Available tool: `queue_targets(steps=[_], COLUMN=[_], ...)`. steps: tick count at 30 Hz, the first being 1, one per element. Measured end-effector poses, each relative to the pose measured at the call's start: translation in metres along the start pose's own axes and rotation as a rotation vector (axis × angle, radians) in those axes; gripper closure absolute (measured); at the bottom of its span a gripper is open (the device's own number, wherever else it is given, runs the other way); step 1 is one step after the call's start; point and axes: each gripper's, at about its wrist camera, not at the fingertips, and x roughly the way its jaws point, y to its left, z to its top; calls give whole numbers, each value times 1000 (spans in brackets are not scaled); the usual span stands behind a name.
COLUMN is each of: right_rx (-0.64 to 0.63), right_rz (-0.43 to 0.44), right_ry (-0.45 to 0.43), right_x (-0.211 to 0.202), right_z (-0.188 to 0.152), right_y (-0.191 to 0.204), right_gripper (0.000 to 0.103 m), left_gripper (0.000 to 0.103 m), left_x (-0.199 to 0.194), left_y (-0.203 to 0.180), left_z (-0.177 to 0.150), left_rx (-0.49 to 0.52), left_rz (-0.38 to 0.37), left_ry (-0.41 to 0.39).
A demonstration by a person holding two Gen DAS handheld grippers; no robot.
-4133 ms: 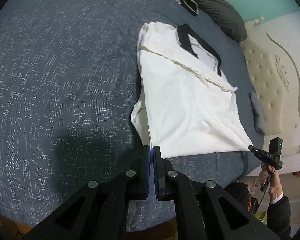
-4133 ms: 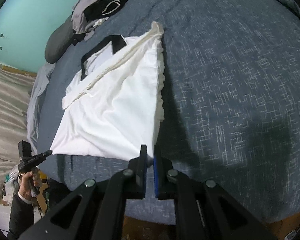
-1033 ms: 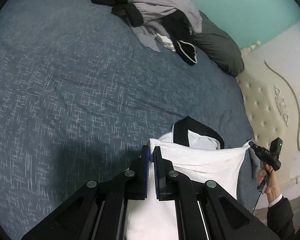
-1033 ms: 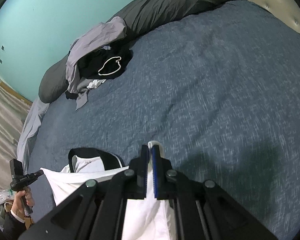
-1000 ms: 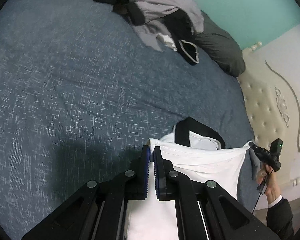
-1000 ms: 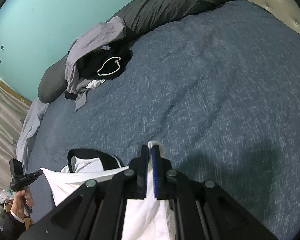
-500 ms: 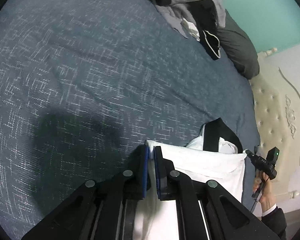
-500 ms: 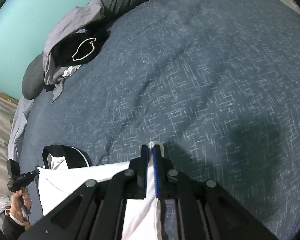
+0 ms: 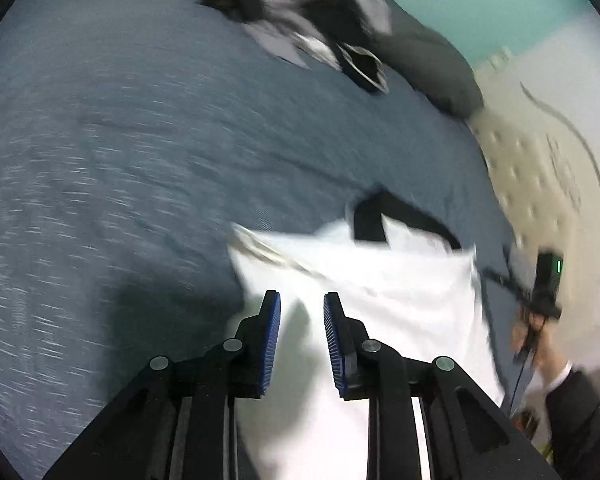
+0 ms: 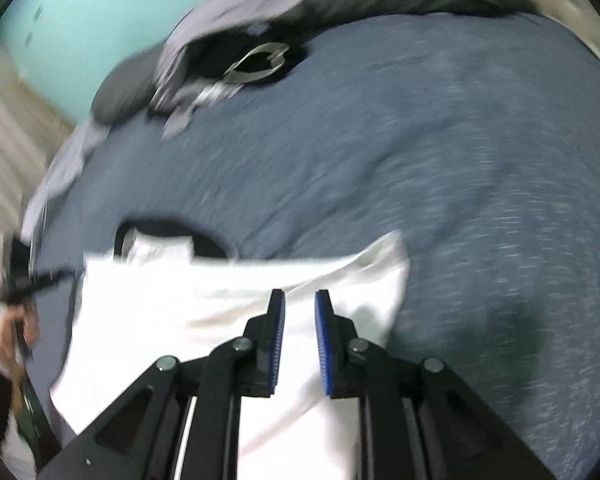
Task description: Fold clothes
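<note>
A white shirt (image 9: 388, 300) with a black collar (image 9: 370, 220) lies folded over on the blue bedspread (image 9: 120, 140). My left gripper (image 9: 302, 300) hovers open above the shirt's left part, nothing between its blue pads. In the right wrist view the same white shirt (image 10: 204, 300) shows its black collar (image 10: 204, 240) at the far left, and my right gripper (image 10: 300, 298) is open above the shirt's right part. The other gripper appears at each view's edge, held by a hand (image 9: 540, 336). Both views are blurred by motion.
A pile of grey and black clothes (image 9: 312, 12) lies at the far side of the bed by a dark grey pillow (image 9: 428, 68). A cream tufted headboard (image 9: 540, 168) stands on the right. The teal wall (image 10: 100, 20) is behind. Open bedspread (image 10: 460, 152) spreads around the shirt.
Both grippers have opened and let go of the shirt's folded-over edge, which now rests near the collar. Both have pulled back over the shirt.
</note>
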Motion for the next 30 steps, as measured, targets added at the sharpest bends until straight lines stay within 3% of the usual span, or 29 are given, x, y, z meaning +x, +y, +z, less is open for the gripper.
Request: queue_targets(steps=[5, 8, 16, 18, 20, 23, 30], right_rx=[-58, -86, 72, 113, 152, 197, 221], right_rz=[-8, -44, -116, -116, -107, -103, -116], right_ry=[66, 86, -33, -72, -107, -123, -104], right_x=[29, 43, 45, 36, 25, 15, 7], right_z=[-4, -5, 17, 20, 20, 18, 10], right_y=[25, 29, -5, -16, -29, -47, -72], right_gripper=[89, 89, 89, 89, 88, 81, 79], left_gripper=[79, 79, 77, 63, 60, 60, 59], left_x=[24, 34, 17, 8, 0, -11, -11], left_y=[-28, -24, 3, 10, 15, 26, 38], left_z=[-12, -2, 34, 38, 41, 39, 26], left_rx=[103, 78, -10, -25, -29, -51, -25], left_rz=[11, 3, 32, 27, 24, 16, 23], left_ry=[62, 36, -98, -132, -160, -177, -153])
